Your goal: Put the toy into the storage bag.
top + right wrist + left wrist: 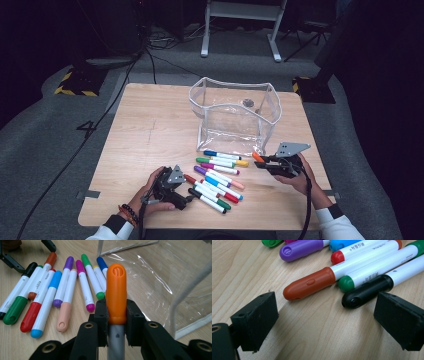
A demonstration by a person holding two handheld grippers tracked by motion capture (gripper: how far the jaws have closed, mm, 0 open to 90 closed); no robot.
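- Between the right gripper (117, 312) fingers (101, 315): orange-capped marker (116, 296), clamped at the lower edge of its cap, cap pointing away from the camera, grey barrel running back between the fingers. In the high view this marker (258, 157) sits right of centre, held just above the surface, near the lower right corner of the clear pouch.
- Right gripper (267, 165): held in the person's right hand (300, 177), fingers closed on the marker.
- Clear pouch (235, 117): white-edged, standing open at centre of the high view; its wall fills the upper right of the right gripper view (160, 267).
- Loose markers (217, 177): a row lying on the surface below the pouch, roughly side by side, mixed cap colours.
- Left gripper (186, 197): lower left of centre in the high view, in the left hand (155, 192), fingers spread apart with nothing between them.
- Left gripper view: brown-capped marker (308, 286) and black-capped marker (367, 291) lie just beyond the open fingers (255, 320); the black cap is near the right-hand finger.
- Surface (150, 125): light wood grain.
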